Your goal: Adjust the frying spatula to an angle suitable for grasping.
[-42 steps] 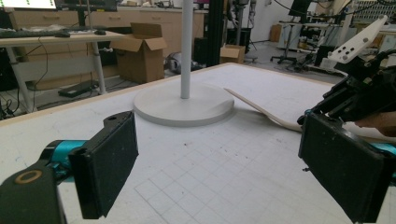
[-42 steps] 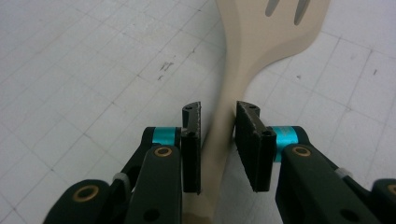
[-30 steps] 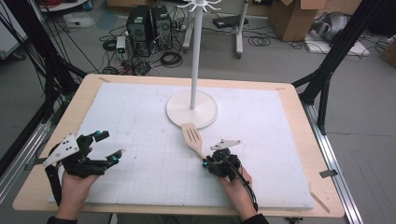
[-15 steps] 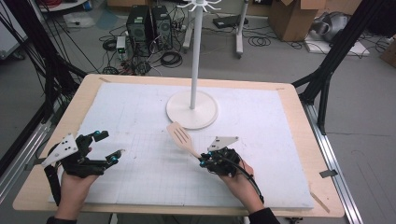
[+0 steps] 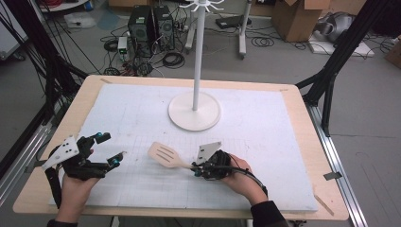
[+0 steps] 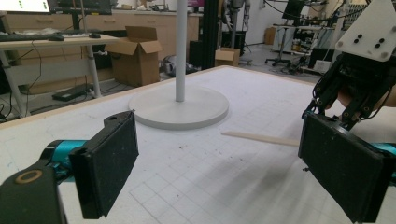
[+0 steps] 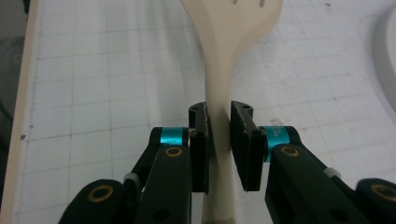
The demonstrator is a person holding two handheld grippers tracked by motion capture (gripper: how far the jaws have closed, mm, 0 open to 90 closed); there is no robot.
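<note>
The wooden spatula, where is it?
The pale wooden slotted spatula sits in the high view's lower middle, held by the right gripper, in front of the white round stand base.

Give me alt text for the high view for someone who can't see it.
The right claw grips the handle of a pale slotted spatula, its blade pointing left over a white gridded mat on a wooden table. The left claw sits open at the table's left. A white stand on a round base rises behind them.

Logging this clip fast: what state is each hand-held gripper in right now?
Left hand-held gripper: open, nothing between its jaws.
Right hand-held gripper: closed on the handle of the wooden slotted spatula.
</note>
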